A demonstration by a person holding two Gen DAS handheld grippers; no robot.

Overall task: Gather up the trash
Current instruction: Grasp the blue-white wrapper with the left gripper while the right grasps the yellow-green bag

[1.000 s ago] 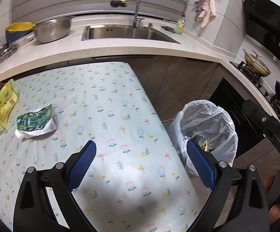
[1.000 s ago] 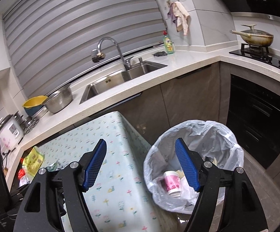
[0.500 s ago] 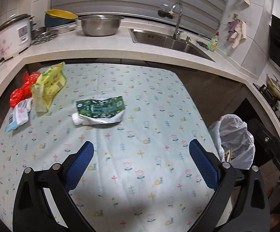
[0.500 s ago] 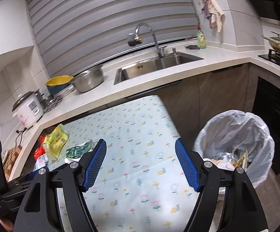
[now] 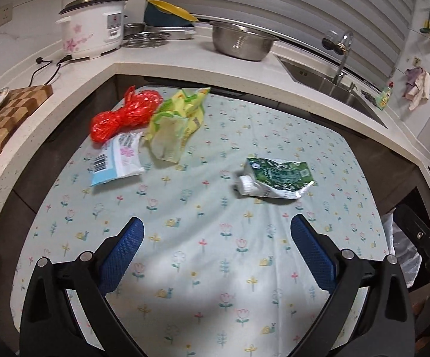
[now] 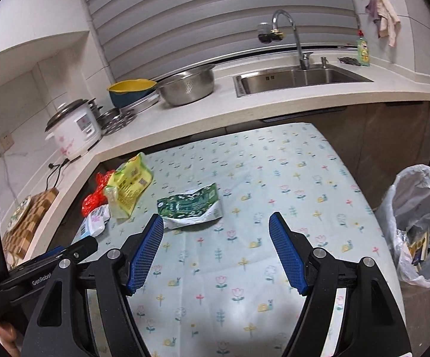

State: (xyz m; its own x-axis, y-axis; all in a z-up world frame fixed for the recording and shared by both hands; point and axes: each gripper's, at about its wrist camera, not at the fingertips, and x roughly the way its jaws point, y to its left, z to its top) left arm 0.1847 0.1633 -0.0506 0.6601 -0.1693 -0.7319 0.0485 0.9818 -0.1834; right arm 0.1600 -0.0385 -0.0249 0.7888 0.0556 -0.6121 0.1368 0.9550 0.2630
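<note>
On the flowered tablecloth lie a green pouch with a white cap, a yellow-green bag, a red plastic bag and a white-blue tissue pack. My left gripper is open and empty above the table, short of the green pouch. My right gripper is open and empty, just short of the same pouch. The lined trash bin stands off the table's right edge.
A counter wraps around the table with a rice cooker, a steel bowl, a sink and a checkered cutting board. The left gripper's body shows at the lower left of the right wrist view.
Both grippers have swung left, from over the trash bin to over the table. The trash items now lie ahead of both, and the bin sits at the right edge.
</note>
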